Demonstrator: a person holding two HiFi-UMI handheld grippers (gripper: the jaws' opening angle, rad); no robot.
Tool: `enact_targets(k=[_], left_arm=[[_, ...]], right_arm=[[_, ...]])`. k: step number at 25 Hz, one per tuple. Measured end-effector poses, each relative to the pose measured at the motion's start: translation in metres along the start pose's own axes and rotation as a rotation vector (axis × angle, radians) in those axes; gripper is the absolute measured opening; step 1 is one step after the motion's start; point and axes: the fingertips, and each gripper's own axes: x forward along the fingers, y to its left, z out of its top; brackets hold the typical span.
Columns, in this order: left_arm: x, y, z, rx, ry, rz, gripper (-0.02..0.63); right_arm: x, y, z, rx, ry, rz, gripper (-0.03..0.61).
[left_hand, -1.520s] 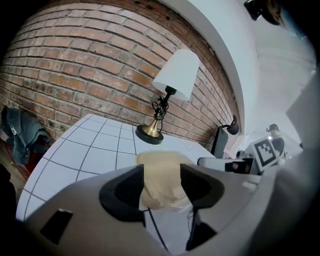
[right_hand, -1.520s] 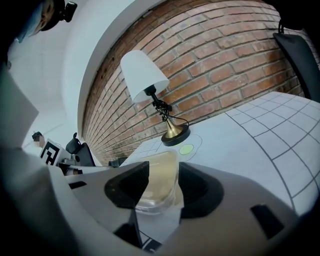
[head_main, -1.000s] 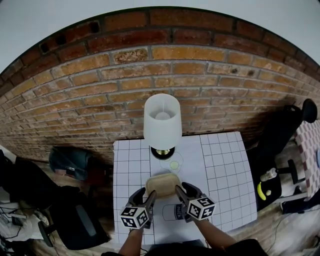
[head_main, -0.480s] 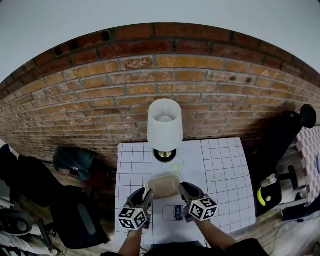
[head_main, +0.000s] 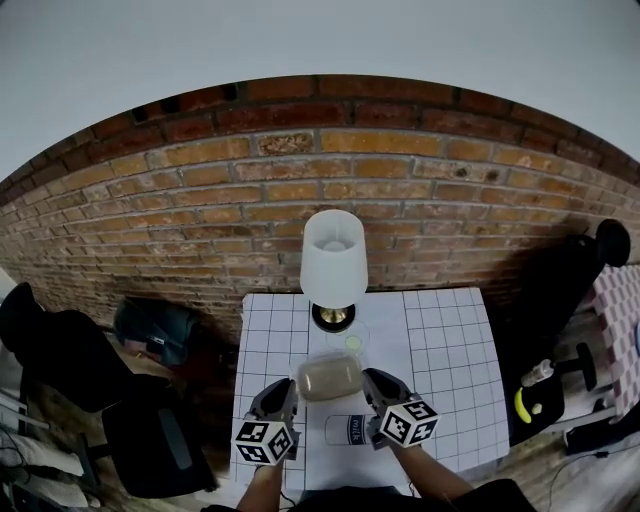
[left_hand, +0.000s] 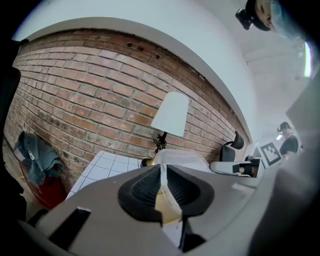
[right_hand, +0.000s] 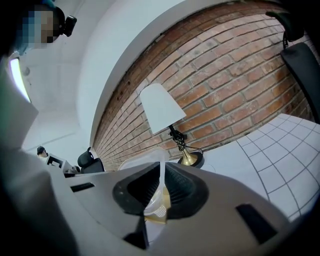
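Observation:
A clear plastic container (head_main: 329, 376) with tan contents hangs above the white gridded table (head_main: 450, 350), held from both sides. My left gripper (head_main: 290, 392) is shut on its left rim (left_hand: 165, 192). My right gripper (head_main: 368, 385) is shut on its right rim (right_hand: 158, 192). In both gripper views the thin rim sits pinched between the dark pads, with the container's clear top (left_hand: 180, 159) rising beyond the jaws. A table lamp (head_main: 333, 262) with a white shade and brass base stands just behind the container.
A brick wall (head_main: 200, 210) runs behind the table. A pale green disc (head_main: 351, 343) lies near the lamp base, and a printed label (head_main: 349, 429) lies under the grippers. A black chair (head_main: 155, 440) and a bag (head_main: 155, 325) sit at left, another chair (head_main: 580, 270) at right.
Both grippers have lifted the container higher off the table and tilted it, so its side faces the head camera. The head view has also tipped upward a little.

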Motion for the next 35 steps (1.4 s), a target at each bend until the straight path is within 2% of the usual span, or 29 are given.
enact_targets(k=[24,35], left_arm=[[-0.048,-0.038,0.062,0.055,-0.162,0.005,0.034],[-0.068,-0.05,0.086,0.094,-0.215,0.02,0.034]], right_arm=[[-0.036,0.047,0.063,-0.022,-0.125,0.103,0.02],[-0.049,0.072,0.087,-0.07,-0.164,0.17,0.018]])
